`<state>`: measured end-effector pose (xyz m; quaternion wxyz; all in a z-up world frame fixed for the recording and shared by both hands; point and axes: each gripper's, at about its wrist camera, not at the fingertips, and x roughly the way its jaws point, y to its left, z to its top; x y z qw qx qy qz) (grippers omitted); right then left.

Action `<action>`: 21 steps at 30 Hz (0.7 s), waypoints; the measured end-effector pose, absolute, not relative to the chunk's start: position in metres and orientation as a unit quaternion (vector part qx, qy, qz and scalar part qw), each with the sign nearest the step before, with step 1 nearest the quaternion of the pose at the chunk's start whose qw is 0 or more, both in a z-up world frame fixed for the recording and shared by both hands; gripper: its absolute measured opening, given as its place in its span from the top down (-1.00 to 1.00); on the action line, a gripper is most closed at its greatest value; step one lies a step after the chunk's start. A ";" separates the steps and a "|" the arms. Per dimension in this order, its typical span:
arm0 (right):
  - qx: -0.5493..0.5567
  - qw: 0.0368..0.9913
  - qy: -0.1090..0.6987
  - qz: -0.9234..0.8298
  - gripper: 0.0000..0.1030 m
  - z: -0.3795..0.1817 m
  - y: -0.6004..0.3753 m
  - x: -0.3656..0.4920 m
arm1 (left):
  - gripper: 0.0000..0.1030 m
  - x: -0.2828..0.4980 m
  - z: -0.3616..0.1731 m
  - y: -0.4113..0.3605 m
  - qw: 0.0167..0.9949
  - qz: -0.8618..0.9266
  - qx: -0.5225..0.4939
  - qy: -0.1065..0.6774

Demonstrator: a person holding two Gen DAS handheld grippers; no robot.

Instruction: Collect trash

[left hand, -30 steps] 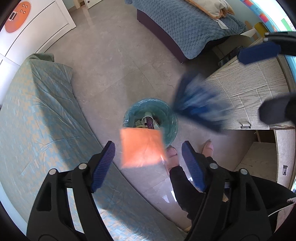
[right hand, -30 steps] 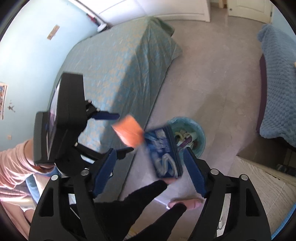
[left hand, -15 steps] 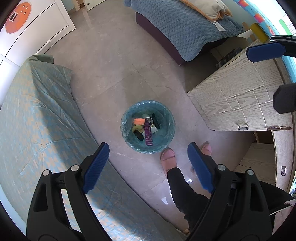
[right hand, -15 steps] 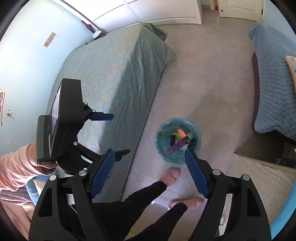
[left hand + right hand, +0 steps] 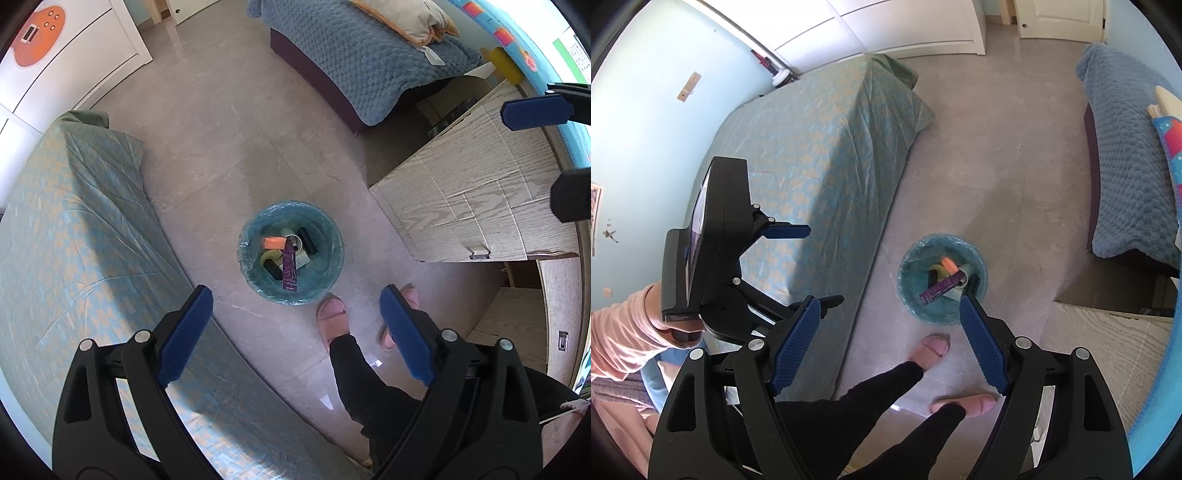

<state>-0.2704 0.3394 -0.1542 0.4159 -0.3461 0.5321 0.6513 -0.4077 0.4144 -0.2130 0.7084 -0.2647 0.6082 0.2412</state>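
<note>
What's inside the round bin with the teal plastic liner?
Round teal-lined bin holds an orange packet, a purple wrapper strip, a white cup, two black pieces and something yellow-green. Whatever lies beneath them is covered.

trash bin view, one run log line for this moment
left tongs: opening, empty | right tongs: open, empty | bin: holds trash, on floor

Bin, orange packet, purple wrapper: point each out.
bin (image 5: 255, 284), left wrist view, liner at its lower left rim
orange packet (image 5: 274, 243), left wrist view, its middle
purple wrapper (image 5: 938, 290), right wrist view, mid-length
</note>
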 end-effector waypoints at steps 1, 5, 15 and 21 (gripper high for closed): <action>-0.343 0.419 0.530 0.652 -0.51 -0.150 0.337 -0.269 | -0.77 -0.408 -0.210 0.414 0.709 0.244 -0.263 0.607; -0.330 0.428 0.523 0.660 -0.54 -0.134 0.324 -0.264 | -0.87 -0.407 -0.203 0.411 0.701 0.254 -0.266 0.611; -0.294 0.476 0.487 0.671 -0.66 -0.080 0.276 -0.238 | -0.87 -0.387 -0.152 0.389 0.719 0.269 -0.245 0.592; -0.277 0.529 0.474 0.647 -0.66 -0.055 0.234 -0.202 | -0.87 -0.355 -0.121 0.360 0.735 0.261 -0.204 0.591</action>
